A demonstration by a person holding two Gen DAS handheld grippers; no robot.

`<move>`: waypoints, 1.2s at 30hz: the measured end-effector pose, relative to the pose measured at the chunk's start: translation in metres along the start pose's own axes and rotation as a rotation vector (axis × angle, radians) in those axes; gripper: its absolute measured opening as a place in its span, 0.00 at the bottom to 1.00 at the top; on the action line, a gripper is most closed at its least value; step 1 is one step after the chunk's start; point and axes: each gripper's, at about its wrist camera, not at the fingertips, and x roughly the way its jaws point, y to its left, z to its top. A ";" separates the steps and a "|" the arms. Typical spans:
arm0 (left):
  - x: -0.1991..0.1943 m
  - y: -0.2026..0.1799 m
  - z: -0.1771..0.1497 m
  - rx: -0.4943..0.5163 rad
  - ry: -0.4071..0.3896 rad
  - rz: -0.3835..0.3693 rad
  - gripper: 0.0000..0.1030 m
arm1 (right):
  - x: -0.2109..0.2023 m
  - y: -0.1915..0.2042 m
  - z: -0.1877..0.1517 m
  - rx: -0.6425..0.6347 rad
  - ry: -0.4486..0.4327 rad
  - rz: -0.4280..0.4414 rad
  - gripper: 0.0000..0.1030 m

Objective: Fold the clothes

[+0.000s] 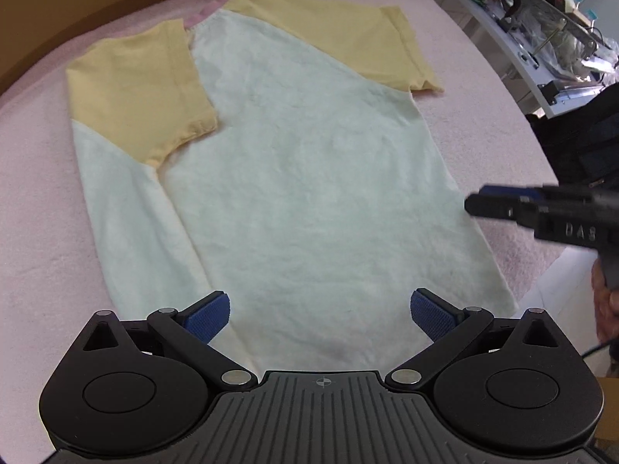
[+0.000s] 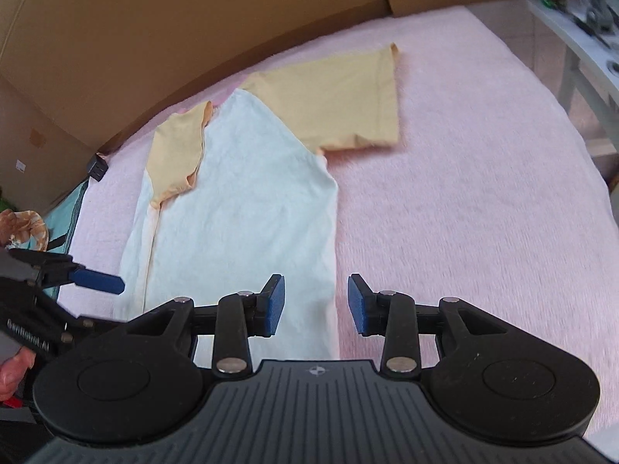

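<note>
A pale mint T-shirt (image 1: pixel 309 178) with yellow sleeves lies flat on a pink blanket (image 1: pixel 38 208). Its left side and left sleeve (image 1: pixel 143 100) are folded inward over the body; the right sleeve (image 1: pixel 387 50) lies spread out. My left gripper (image 1: pixel 320 315) is open and empty, hovering above the hem. My right gripper (image 2: pixel 316 305) is open and empty, straddling the shirt's right side edge near the hem (image 2: pixel 329 309). The right gripper also shows in the left wrist view (image 1: pixel 503 207) beside the shirt's right edge. The left gripper shows in the right wrist view (image 2: pixel 96 280) at the shirt's left.
Brown cardboard walls (image 2: pixel 193 19) rise behind the blanket. A cluttered white shelf (image 1: pixel 549 38) stands at the right. A dark bag (image 1: pixel 584 143) sits by the blanket's right edge. Teal cloth and a patterned item (image 2: pixel 27 228) lie at the left.
</note>
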 end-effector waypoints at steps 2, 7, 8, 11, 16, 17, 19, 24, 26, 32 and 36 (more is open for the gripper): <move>0.006 -0.007 0.001 -0.017 0.016 -0.041 1.00 | -0.007 -0.008 -0.016 0.040 0.023 0.016 0.40; 0.018 -0.025 -0.003 -0.014 0.056 -0.068 1.00 | -0.020 -0.016 -0.047 0.067 0.062 0.012 0.40; 0.019 -0.028 -0.003 -0.012 0.058 -0.068 1.00 | -0.022 -0.016 -0.052 0.065 0.064 0.017 0.40; 0.020 -0.030 -0.004 -0.022 0.062 -0.065 1.00 | -0.023 -0.012 -0.057 0.042 0.071 0.014 0.40; 0.019 -0.027 -0.005 -0.059 0.065 -0.066 1.00 | -0.021 -0.005 -0.059 -0.007 0.089 0.009 0.40; 0.019 -0.026 -0.006 -0.064 0.066 -0.065 1.00 | -0.021 -0.005 -0.060 -0.012 0.093 0.009 0.39; 0.020 -0.025 -0.008 -0.068 0.069 -0.064 1.00 | -0.021 -0.005 -0.060 -0.011 0.097 0.010 0.38; 0.024 -0.025 -0.013 -0.078 0.084 -0.078 1.00 | -0.020 -0.006 -0.058 -0.017 0.108 0.013 0.37; 0.025 -0.025 -0.014 -0.078 0.087 -0.083 1.00 | -0.020 -0.006 -0.058 -0.016 0.112 0.014 0.36; 0.027 -0.025 -0.006 -0.075 0.072 -0.065 1.00 | -0.018 -0.005 -0.059 -0.014 0.117 0.018 0.33; 0.031 -0.022 0.008 -0.089 0.060 -0.038 1.00 | -0.018 -0.005 -0.060 -0.008 0.114 0.007 0.19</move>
